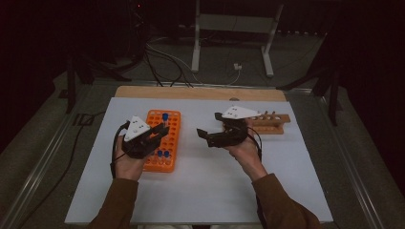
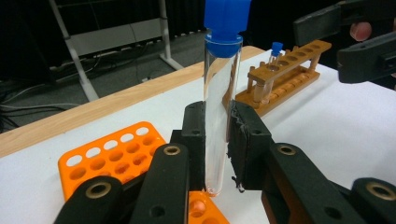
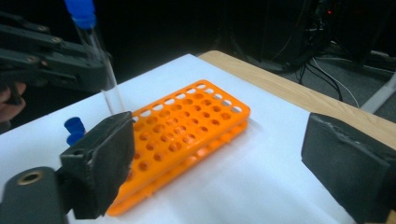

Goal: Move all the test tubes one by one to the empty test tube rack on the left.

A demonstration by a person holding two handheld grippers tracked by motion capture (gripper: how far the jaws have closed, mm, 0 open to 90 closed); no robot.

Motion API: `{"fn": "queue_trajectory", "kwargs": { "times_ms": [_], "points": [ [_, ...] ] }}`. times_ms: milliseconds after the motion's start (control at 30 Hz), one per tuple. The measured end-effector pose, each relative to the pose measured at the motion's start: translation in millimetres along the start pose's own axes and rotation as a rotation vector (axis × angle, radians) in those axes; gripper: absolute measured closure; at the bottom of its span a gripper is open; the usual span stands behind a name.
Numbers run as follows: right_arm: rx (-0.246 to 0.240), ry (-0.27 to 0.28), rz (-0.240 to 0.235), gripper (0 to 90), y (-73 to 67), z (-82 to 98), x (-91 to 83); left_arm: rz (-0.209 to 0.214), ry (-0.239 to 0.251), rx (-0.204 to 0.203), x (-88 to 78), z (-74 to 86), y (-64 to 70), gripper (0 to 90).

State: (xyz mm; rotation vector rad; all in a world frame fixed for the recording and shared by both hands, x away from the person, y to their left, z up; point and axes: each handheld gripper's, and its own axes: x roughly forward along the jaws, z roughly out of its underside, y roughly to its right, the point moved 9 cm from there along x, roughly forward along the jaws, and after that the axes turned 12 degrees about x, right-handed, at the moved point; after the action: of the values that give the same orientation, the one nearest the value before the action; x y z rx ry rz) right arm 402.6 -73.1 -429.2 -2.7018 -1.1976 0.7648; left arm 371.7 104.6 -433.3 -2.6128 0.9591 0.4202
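The left gripper (image 2: 217, 154) pinches a clear test tube (image 2: 219, 116) with a blue cap upright above the orange rack (image 1: 162, 139) on the white table (image 1: 200, 191). The right gripper (image 3: 219, 163), jaws spread and empty, faces it; a wooden rack (image 1: 272, 123) stands behind.

So it's a wooden table (image 1: 200, 92) covered by a white sheet (image 1: 200, 191). An orange tube rack (image 1: 168, 138) sits toward the left edge, and a wooden rack (image 1: 272, 123) is over near the right edge.
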Motion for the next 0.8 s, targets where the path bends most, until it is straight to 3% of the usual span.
{"fn": "queue_trajectory", "kwargs": {
  "times_ms": [267, 800],
  "points": [
    [0.008, 0.007, 0.04, 0.0, 15.3, 5.2, -9.9, -0.016, 0.001, -0.016, -7.6, 5.5, -7.9, 77.9],
    [0.014, 0.025, 0.097, 0.0, 41.0, 15.6, -33.1, -0.037, 0.01, -0.034, -22.7, 14.0, -16.8, 77.9]
  ]
}}
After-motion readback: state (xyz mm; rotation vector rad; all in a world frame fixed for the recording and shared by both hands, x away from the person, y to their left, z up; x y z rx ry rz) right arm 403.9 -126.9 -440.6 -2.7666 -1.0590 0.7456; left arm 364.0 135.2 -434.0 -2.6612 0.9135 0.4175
